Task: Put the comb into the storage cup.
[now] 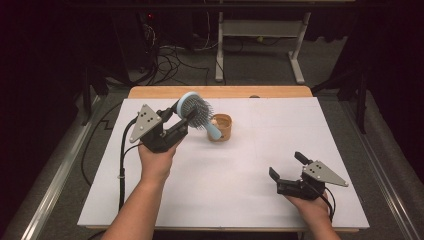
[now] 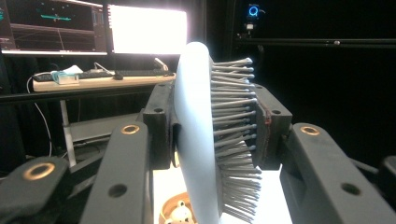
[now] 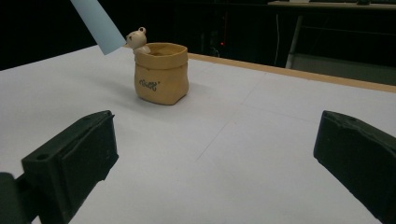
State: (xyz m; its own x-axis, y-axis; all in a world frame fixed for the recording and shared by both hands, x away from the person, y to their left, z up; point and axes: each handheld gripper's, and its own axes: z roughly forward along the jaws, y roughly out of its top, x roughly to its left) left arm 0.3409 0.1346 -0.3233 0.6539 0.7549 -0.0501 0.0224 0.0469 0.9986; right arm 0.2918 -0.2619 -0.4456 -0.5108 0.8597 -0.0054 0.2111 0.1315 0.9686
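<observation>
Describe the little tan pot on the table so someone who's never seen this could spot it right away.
On the white table, look toward the far edge, just left of centre, beside the hairbrush held in the left gripper. The pot is shaped like a small open sack, with dark lettering on its front and a tiny bear figure at its rim.

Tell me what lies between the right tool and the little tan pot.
Nothing: in the right gripper view, bare white table runs from the open right tool up to the tan pot.
</observation>
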